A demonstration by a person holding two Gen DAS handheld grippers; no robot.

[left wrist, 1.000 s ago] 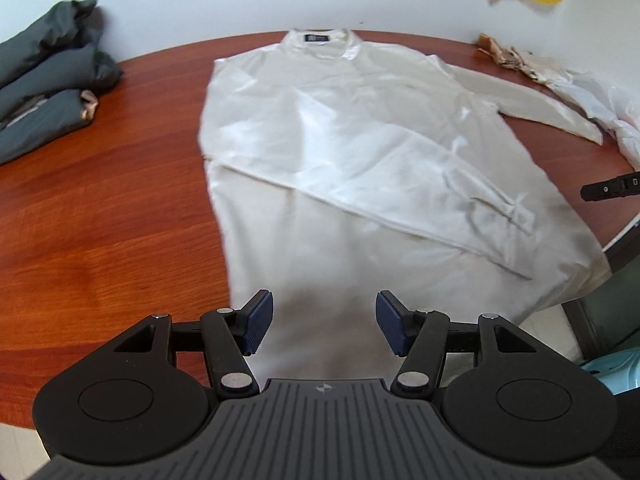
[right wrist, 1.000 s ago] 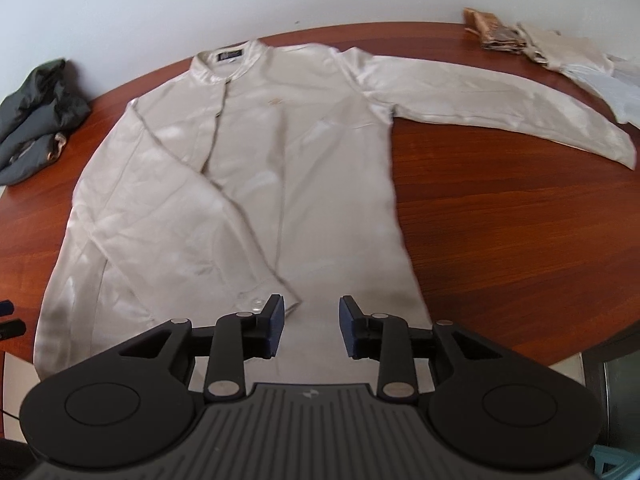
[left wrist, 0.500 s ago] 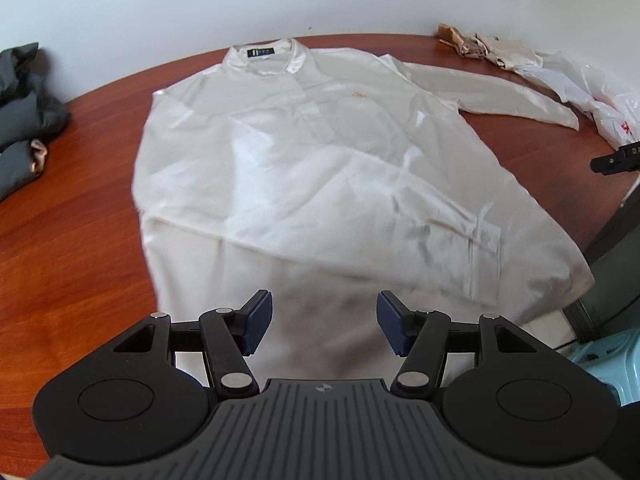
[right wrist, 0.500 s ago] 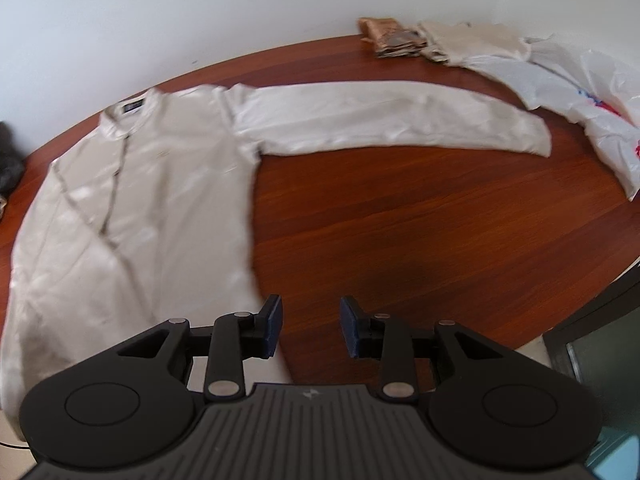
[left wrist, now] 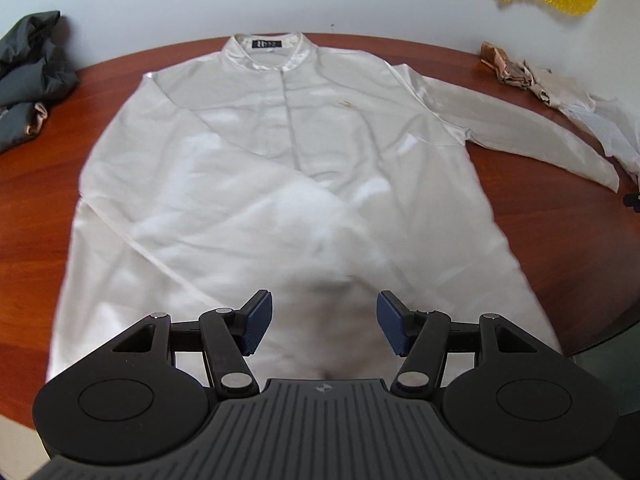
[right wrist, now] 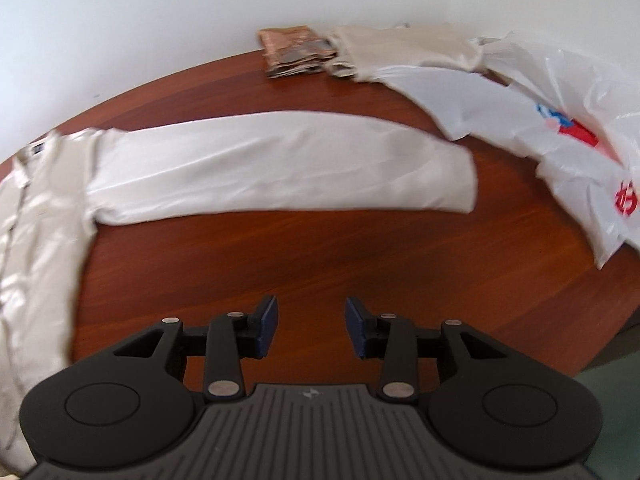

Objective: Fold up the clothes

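Step in hand looked like the second sleeve fold: one sleeve point(left wrist: 224, 216) already lay crossed over the front of the shirt point(left wrist: 360, 152), the other sleeve point(right wrist: 280, 168) lay stretched out flat on the bare desk point(right wrist: 280, 264), running rightward from the shoulder. To do it well, my call: take the outstretched sleeve near the cuff point(right wrist: 460, 180), pinch only the sleeve's own layers, lift low and carry it across the chest so it lay over the first sleeve, keeping the shoulder seam as the hinge and not dragging the body off square. Slick, shiny fabric, likely to slide, so a firm pinch seemed wise. Near: left tool point(left wrist: 324, 326) hovered over the shirt's lower body, jaws wide apart, holding nothing; contact with the cloth could not be told. Right tool point(right wrist: 311, 328) hung over bare wood, jaws moderately apart, empty, well short of the sleeve. Mid: shirt lay face up, collar point(left wrist: 266, 54) toward the far edge. Far: dark garment pile point(left wrist: 32, 76) at far left, crumpled tan cloth point(right wrist: 296, 50) and a plastic bag point(right wrist: 560, 132) at far right, bag close to the cuff, so watch not to snag it.
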